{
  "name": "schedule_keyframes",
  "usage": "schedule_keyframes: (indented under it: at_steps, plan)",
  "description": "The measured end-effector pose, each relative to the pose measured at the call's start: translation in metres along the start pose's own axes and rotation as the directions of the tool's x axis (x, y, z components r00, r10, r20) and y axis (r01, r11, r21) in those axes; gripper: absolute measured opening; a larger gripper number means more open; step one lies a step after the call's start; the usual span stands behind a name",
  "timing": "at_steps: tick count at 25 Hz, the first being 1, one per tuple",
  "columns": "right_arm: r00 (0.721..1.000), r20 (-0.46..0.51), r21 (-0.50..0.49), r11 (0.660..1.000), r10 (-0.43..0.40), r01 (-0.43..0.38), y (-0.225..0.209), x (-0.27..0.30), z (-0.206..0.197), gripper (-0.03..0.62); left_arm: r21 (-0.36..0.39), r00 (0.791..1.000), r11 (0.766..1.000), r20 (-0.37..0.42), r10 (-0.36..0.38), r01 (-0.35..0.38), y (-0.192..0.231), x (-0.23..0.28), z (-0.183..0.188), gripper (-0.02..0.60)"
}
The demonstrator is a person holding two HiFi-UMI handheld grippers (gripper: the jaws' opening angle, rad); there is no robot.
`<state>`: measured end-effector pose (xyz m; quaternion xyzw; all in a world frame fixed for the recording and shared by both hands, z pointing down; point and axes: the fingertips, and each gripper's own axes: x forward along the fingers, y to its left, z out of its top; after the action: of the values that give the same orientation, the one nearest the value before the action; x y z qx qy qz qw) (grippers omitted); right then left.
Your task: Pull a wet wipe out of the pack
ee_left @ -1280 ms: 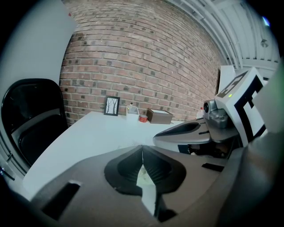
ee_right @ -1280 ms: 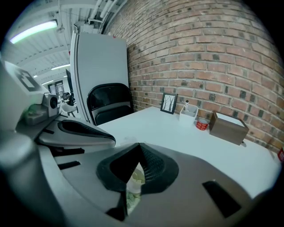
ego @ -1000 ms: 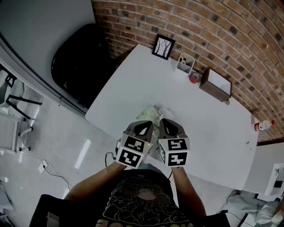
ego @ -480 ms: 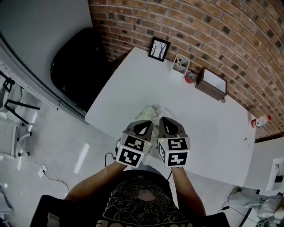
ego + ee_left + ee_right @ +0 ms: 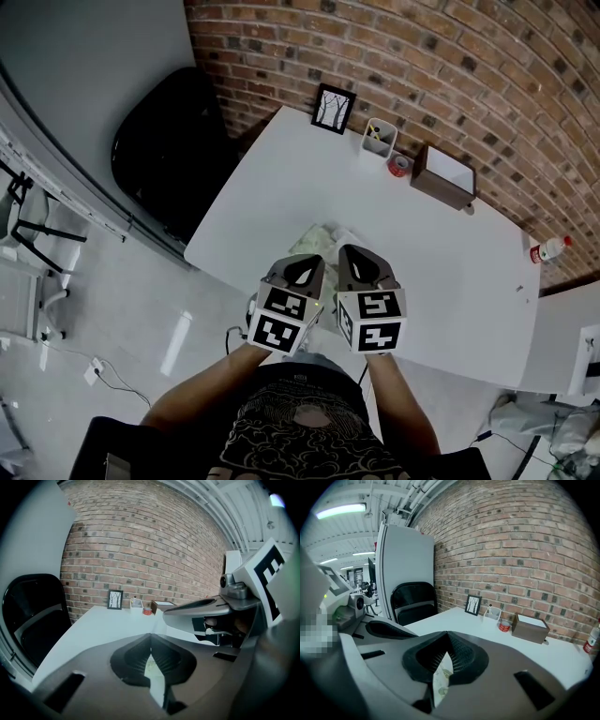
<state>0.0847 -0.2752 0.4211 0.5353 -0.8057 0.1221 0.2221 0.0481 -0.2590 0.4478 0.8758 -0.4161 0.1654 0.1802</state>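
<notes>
The wet wipe pack (image 5: 321,241), pale with a faint green print, lies on the white table (image 5: 281,178) near its front edge. Both grippers hover side by side just above its near end. In the head view my left gripper (image 5: 312,260) and right gripper (image 5: 345,253) cover most of the pack. The left gripper's (image 5: 151,635) jaws meet at their tips, and a strip of the pack (image 5: 153,667) shows through the slot beneath. My right gripper (image 5: 447,634) is likewise shut at the tips, with the pack (image 5: 440,677) seen below. Neither visibly holds anything.
Along the brick wall stand a framed picture (image 5: 334,108), a white pen holder (image 5: 378,137), a red tape roll (image 5: 398,166) and a brown box (image 5: 446,175). A bottle (image 5: 544,250) sits at the table's right end. A black chair (image 5: 169,150) stands left.
Both grippers stay side by side over the pack, shut as before. Only the head view has shifted slightly.
</notes>
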Motion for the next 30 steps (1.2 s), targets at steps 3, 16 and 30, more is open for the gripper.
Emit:
schedule_keyframes:
  at_steps: [3,16,30]
  plan:
    - [1.0,0.014,0.001,1.0,-0.005,0.005,0.002,-0.003,0.005,0.015,0.01,1.0,1.0,0.003,0.001,-0.001,0.001,-0.006,0.002,0.012]
    - [0.997,0.069,-0.022,0.999,-0.029,0.03,0.013,-0.021,0.024,0.015,0.038,1.0,0.999,0.028,-0.01,0.009,-0.006,-0.02,0.005,0.012]
    - [0.993,0.109,-0.034,0.998,-0.053,0.057,0.028,-0.049,0.028,0.015,0.051,0.999,0.999,0.049,-0.017,0.014,-0.015,-0.045,-0.003,0.012]
